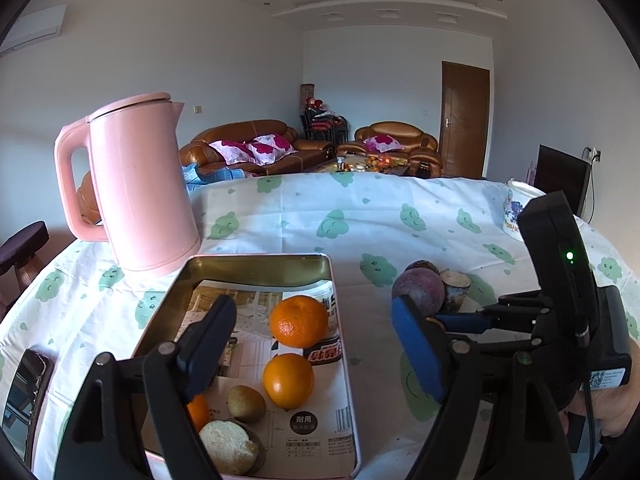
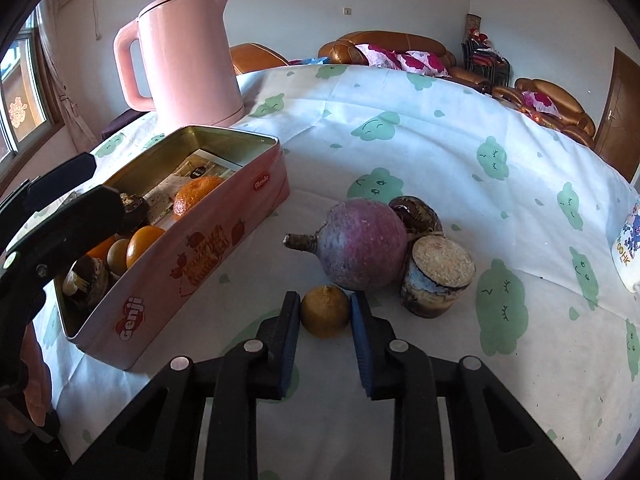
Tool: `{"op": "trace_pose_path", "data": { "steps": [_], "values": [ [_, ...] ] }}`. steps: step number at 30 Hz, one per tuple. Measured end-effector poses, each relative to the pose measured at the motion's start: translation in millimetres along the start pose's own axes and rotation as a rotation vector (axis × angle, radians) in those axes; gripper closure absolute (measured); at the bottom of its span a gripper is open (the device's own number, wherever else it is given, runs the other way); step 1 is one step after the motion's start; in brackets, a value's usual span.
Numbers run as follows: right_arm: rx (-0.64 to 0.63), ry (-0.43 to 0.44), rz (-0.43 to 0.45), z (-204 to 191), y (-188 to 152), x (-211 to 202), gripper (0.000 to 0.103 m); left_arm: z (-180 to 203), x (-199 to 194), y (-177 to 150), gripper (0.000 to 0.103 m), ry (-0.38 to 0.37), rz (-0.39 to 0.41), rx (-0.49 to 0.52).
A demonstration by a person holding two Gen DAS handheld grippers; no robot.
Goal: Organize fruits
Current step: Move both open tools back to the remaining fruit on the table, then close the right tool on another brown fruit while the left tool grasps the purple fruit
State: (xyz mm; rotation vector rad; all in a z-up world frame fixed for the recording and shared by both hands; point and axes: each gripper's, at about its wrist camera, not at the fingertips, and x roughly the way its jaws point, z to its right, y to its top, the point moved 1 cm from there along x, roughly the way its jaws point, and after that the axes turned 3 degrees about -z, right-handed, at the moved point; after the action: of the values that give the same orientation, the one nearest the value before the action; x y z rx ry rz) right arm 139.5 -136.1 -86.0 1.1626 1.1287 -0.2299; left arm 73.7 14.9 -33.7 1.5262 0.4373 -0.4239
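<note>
Round brown fruit (image 2: 325, 311) between blue-padded fingers (image 2: 362, 336)

Soft daylight from a window (image 2: 18, 92) at left; sharp centres, fisheye-bent edges with dark corners.

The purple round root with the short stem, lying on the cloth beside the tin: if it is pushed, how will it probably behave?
The purple root looks round and smooth, so it would probably roll. It leans against the cut stump piece, which may block rolling that way or get knocked. It is the biggest item there, so likely heavy and too wide for an easy pinch.
</note>
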Motion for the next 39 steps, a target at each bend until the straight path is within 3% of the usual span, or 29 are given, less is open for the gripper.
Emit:
{"op": "trace_pose_path", "data": {
  "steps": [4, 8, 13, 18, 25, 28, 33, 36, 39],
  "values": [
    [-0.01, -0.06, 0.06, 3.9, -10.4, -20.4, 0.076, 11.4, 3.9, 3.6, 0.02, -0.012, -0.008, 0.02],
    [0.044, -0.146, 0.143, 30.4, -19.2, -44.7, 0.076, 32.7, 11.6, 7.4, 0.02, -0.045, -0.026, 0.051],
    [0.124, -0.211, 0.185, 67.1, -20.7, -54.5, 0.076, 65.5, 31.4, 13.0, 0.02, -0.091, -0.072, 0.104],
    [0.157, -0.212, 0.206, 80.5, -19.1, -57.1, 0.076, 83.8, 58.1, 17.7, 0.022, -0.112, -0.147, 0.125],
    [0.154, -0.198, 0.226, 80.8, -21.9, -61.3, 0.076, 89.7, 87.7, 16.1, 0.041, -0.13, -0.237, 0.131],
    [0.152, -0.195, 0.23, 80.6, -22.3, -61.4, 0.076, 90.0, 94.7, 13.4, 0.043, -0.146, -0.267, 0.124],
    [0.14, -0.19, 0.221, 78.3, -22.3, -60.4, 0.076, 94.7, 99.6, 12.6, 0.043, -0.132, -0.279, 0.142],
    [0.141, -0.185, 0.219, 78.4, -22.0, -60.2, 0.076, 93.4, 99.4, 12.8, 0.05, -0.126, -0.277, 0.137],
    [0.139, -0.184, 0.235, 77.7, -22.8, -63.0, 0.076, 91.0, 98.9, 12.9, 0.05, -0.139, -0.276, 0.125]
  ]
}}
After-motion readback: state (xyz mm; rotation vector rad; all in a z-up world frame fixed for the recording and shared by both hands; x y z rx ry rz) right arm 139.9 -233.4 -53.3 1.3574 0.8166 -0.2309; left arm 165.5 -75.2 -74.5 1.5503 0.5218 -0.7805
